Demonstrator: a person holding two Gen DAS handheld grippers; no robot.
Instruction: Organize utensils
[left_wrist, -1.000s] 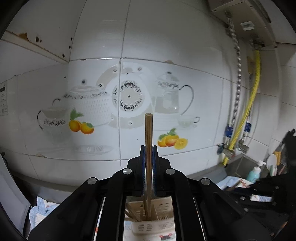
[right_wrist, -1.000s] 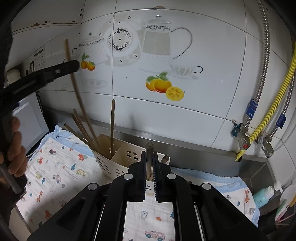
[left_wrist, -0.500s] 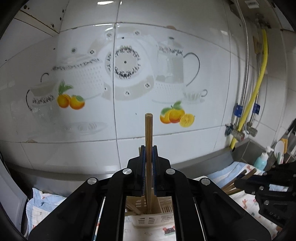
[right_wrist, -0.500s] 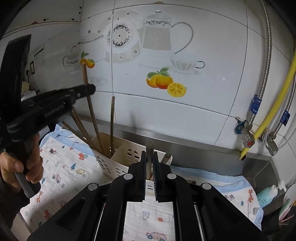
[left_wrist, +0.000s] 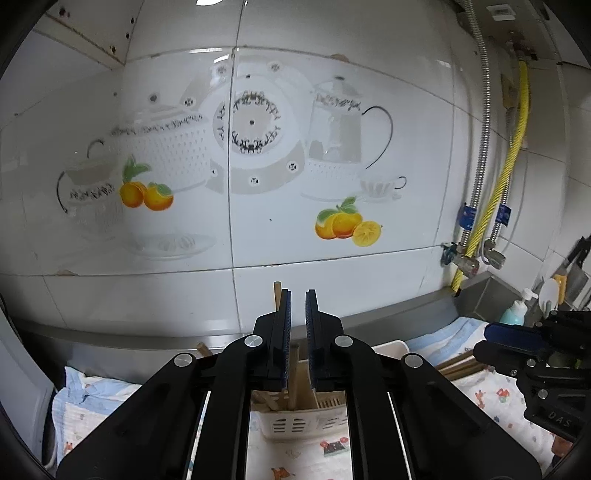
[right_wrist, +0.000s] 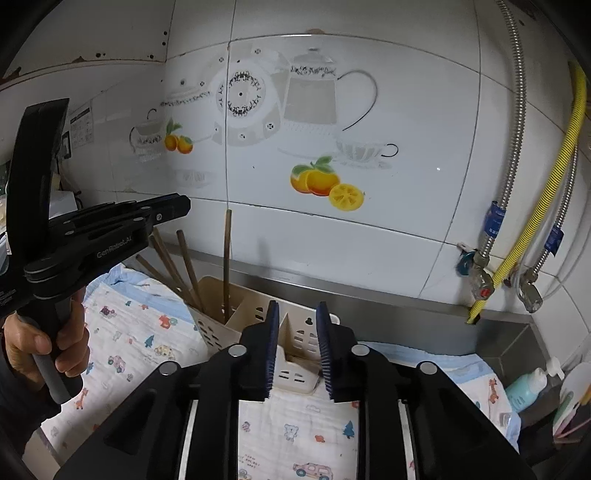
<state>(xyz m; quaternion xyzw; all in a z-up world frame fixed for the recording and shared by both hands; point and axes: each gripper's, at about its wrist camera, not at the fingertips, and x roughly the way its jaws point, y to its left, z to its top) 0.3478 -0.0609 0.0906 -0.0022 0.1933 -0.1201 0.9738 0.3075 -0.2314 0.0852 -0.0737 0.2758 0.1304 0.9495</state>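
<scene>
My left gripper (left_wrist: 297, 317) has its fingers slightly parted, nothing pinched; one chopstick (left_wrist: 293, 373) stands in the gap without touching either pad that I can see. My right gripper (right_wrist: 297, 332) is spread wider, holding nothing.

Counts: one cream utensil caddy (right_wrist: 295, 334) on a printed cloth (right_wrist: 133, 332) against the tiled wall (right_wrist: 369, 110). From the right wrist view I count five chopsticks (right_wrist: 226, 266) in its far-left compartment: one near upright, four leaning left. The leaning ones bunch together at the base, so the count is shaky. Something brown lies low in the near compartment, cannot tell what. Caddy shows at least three compartments; the front is cut off by my right fingers (right_wrist: 271, 347).

The left wrist view shows the caddy (left_wrist: 295, 417) mostly hidden behind my own fingers (left_wrist: 285, 332); two stick tips show clear of the frame, one beside the left finger and one lower left. Two or three more brown sticks (left_wrist: 458, 363) lie on the cloth at right, partly behind the right gripper (left_wrist: 517, 334); number unclear.

Also: one teal soap bottle (right_wrist: 526, 387) at far right, two braided metal hoses and one yellow hose (right_wrist: 543, 199) on the wall. My left hand (right_wrist: 44, 343) grips its handle, arm cut off at the edge.
</scene>
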